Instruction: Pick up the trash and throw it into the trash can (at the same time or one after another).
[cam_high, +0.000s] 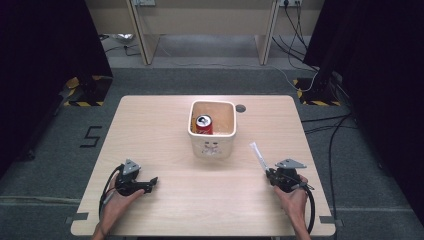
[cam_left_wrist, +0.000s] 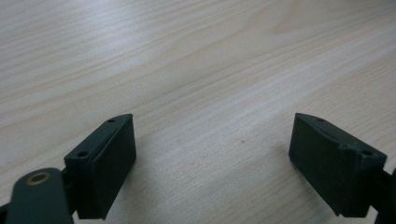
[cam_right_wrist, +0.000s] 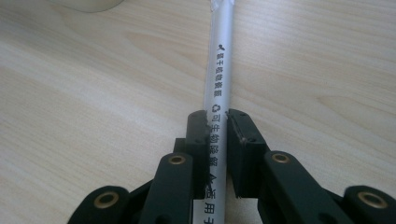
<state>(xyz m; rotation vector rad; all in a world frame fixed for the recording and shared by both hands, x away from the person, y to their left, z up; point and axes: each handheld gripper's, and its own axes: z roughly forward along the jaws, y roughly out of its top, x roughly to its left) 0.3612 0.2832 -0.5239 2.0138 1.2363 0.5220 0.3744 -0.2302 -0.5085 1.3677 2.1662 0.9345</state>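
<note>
Above the tabletop (cam_high: 200, 190), right gripper (cam_right_wrist: 217, 126) jaws clamp a wrapped straw (cam_right_wrist: 219, 60); left gripper (cam_left_wrist: 212, 140) jaws wide apart, holding nothing.

The high view looks from above the person's side, forward and down, and takes in the whole surface (cam_high: 200, 200) with floor beyond it. The left gripper view sits very near the wood, behind the left tongs (cam_left_wrist: 212, 154), and faces along them over bare surface. The right gripper view rides close behind the right tongs (cam_right_wrist: 215, 140) and looks along a white straw (cam_right_wrist: 218, 70) toward the far side. The high view shares this straw (cam_high: 259, 155) and both tongs (cam_high: 150, 184) (cam_high: 270, 174) with the gripper views.
</note>
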